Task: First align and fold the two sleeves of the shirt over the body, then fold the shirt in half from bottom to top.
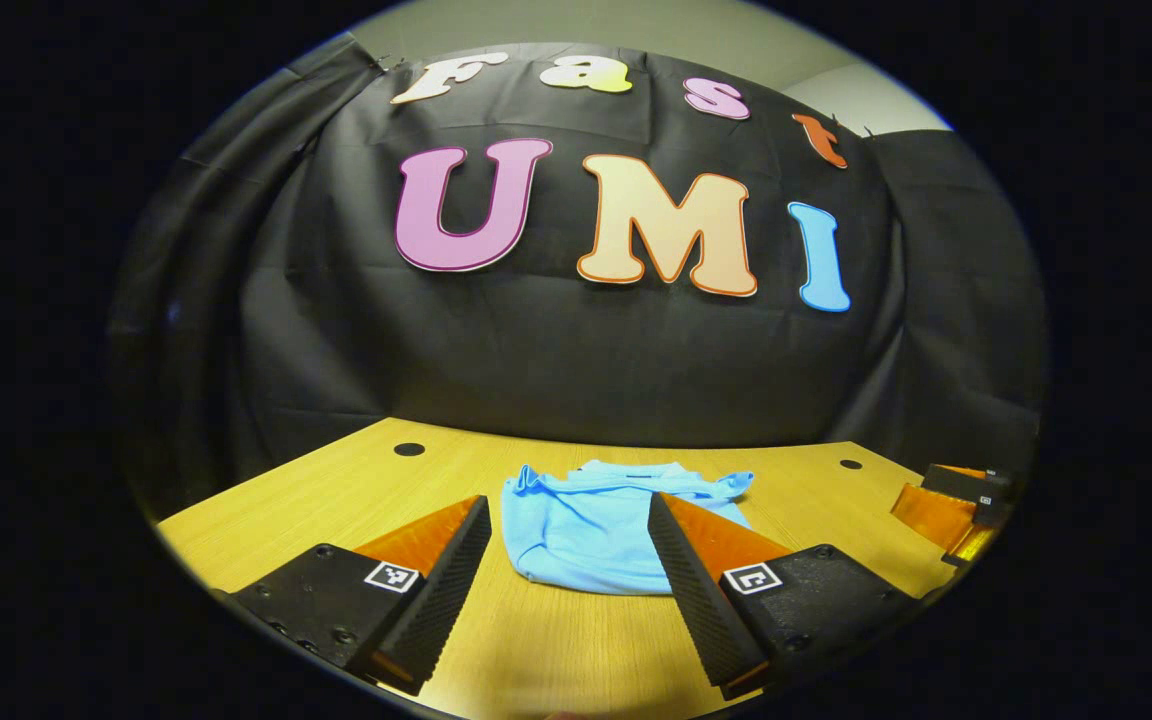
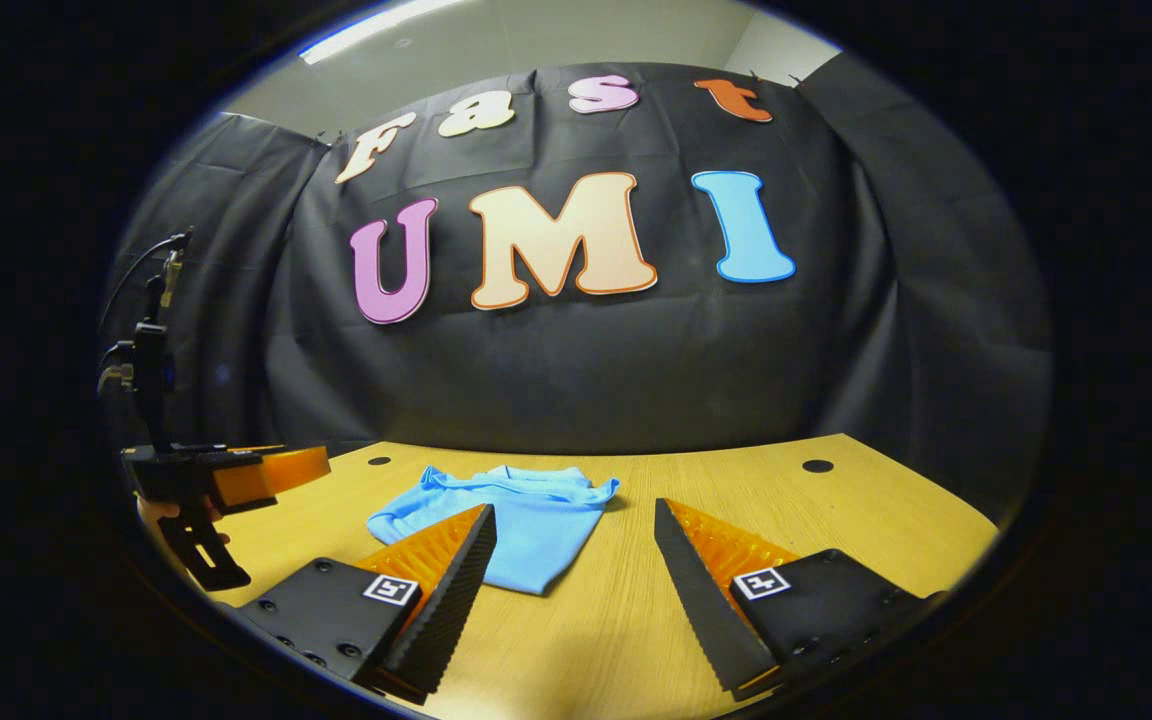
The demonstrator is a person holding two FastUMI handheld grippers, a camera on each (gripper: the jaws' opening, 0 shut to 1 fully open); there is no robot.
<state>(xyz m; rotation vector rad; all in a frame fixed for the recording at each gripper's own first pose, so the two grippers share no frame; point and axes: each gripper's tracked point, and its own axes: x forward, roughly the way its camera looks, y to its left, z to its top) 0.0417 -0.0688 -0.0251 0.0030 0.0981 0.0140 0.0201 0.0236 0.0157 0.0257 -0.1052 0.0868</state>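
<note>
Blue cotton, the shirt (image 1: 591,530) lies on the wooden tabletop (image 1: 556,640) as a compact bundle, sleeves tucked in and the hem brought up toward the collar (so both folds look done, judging by its shape). Your left claw (image 1: 571,545) hovers spread wide with nothing between its fingers, the shirt just ahead of it. Your right claw (image 2: 576,550) is wide and empty too, beside the shirt's edge. Little seems left beyond tidying.

shirt (image 1: 586,530) right edge hidden behind left gripper's finger, right gripper (image 1: 956,505) cut off at view's edge
</note>
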